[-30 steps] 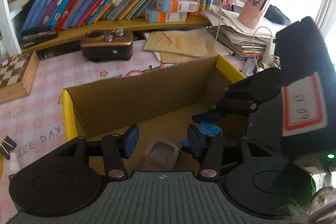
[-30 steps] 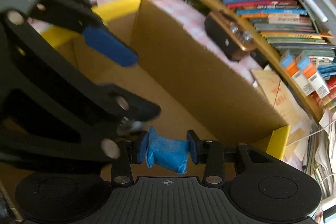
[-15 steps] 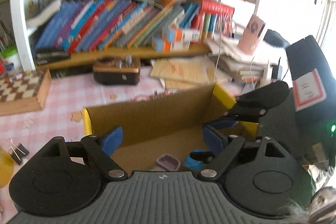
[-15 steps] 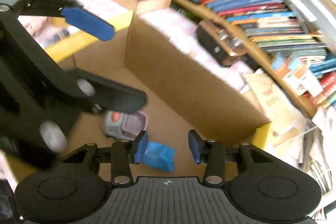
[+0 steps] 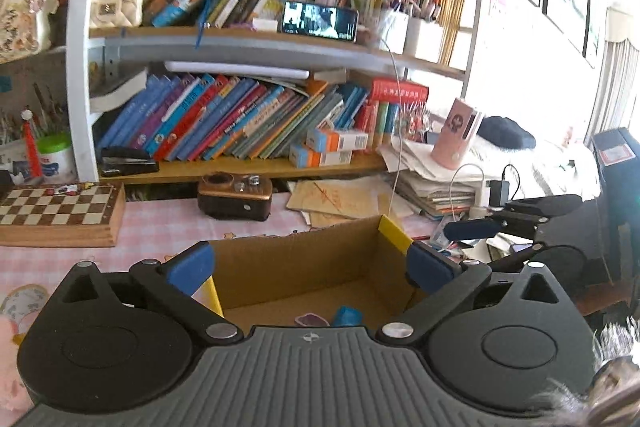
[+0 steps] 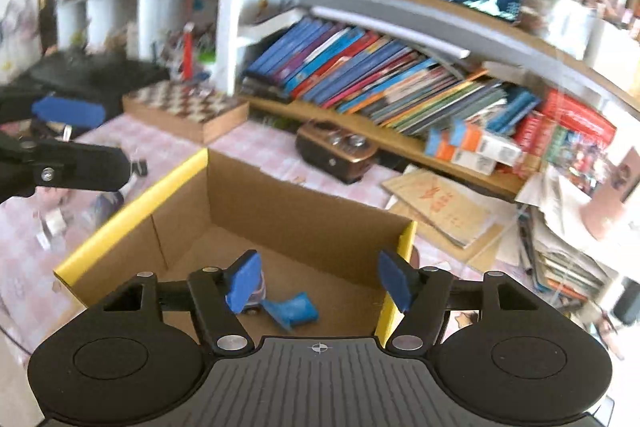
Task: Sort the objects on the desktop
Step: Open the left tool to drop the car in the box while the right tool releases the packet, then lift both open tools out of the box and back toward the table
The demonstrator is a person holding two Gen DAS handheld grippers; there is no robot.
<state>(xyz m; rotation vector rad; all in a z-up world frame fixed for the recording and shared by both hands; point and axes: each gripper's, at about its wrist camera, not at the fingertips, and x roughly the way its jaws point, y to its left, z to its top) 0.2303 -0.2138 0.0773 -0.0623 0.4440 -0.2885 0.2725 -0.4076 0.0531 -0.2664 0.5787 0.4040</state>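
Both hand-held grippers above cardboard box (image 6: 304, 219): left hand-held gripper (image 5: 310, 265) & right hand-held gripper (image 6: 318, 279) jaws just been opening, empty; blue packet (image 6: 294, 309) lies inside.

Book spines (image 5: 224, 119) bear print — none of it legible.

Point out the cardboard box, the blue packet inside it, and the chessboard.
cardboard box (image 6: 304, 203): right wrist view, inner face of its far wall.
blue packet (image 6: 296, 309): right wrist view, middle of the wrapper.
chessboard (image 5: 52, 205): left wrist view, checkered top.
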